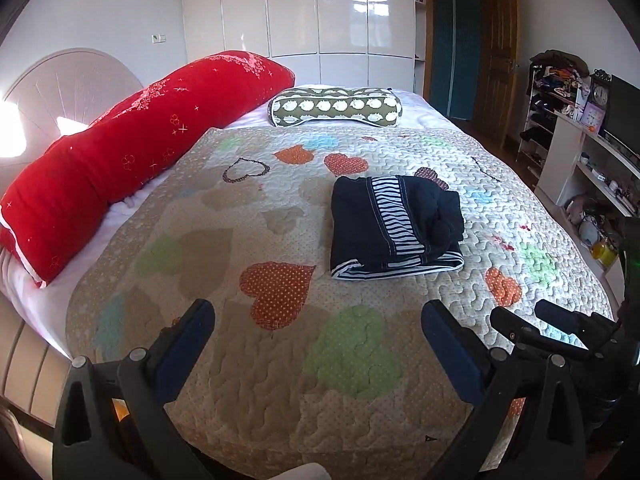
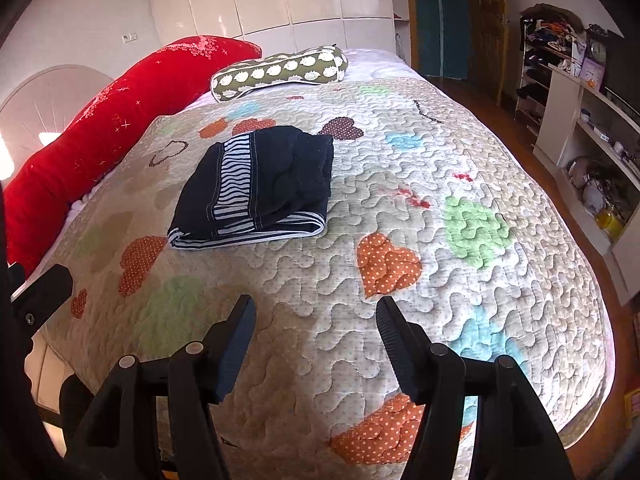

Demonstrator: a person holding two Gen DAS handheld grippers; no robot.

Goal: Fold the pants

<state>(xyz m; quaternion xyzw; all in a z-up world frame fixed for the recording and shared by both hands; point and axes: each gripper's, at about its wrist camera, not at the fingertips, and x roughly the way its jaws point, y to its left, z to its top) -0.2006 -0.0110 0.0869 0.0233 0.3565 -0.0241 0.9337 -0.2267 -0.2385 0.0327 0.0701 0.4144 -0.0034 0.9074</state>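
Note:
The pants [image 1: 394, 226] are dark navy with a black-and-white striped band. They lie folded into a compact rectangle on the quilted bedspread [image 1: 280, 380]. They also show in the right wrist view [image 2: 258, 190], ahead and to the left. My left gripper [image 1: 318, 318] is open and empty, held above the quilt well short of the pants. My right gripper [image 2: 316, 314] is open and empty, also held back from the pants. Part of the right gripper [image 1: 560, 328] shows at the right of the left wrist view.
A long red pillow [image 1: 120, 152] lies along the bed's left side. A green patterned bolster [image 1: 336, 106] lies at the far end. White wardrobes [image 1: 300, 8] stand behind. A white shelf unit [image 1: 592, 168] with clutter and a wooden door [image 1: 496, 64] stand to the right.

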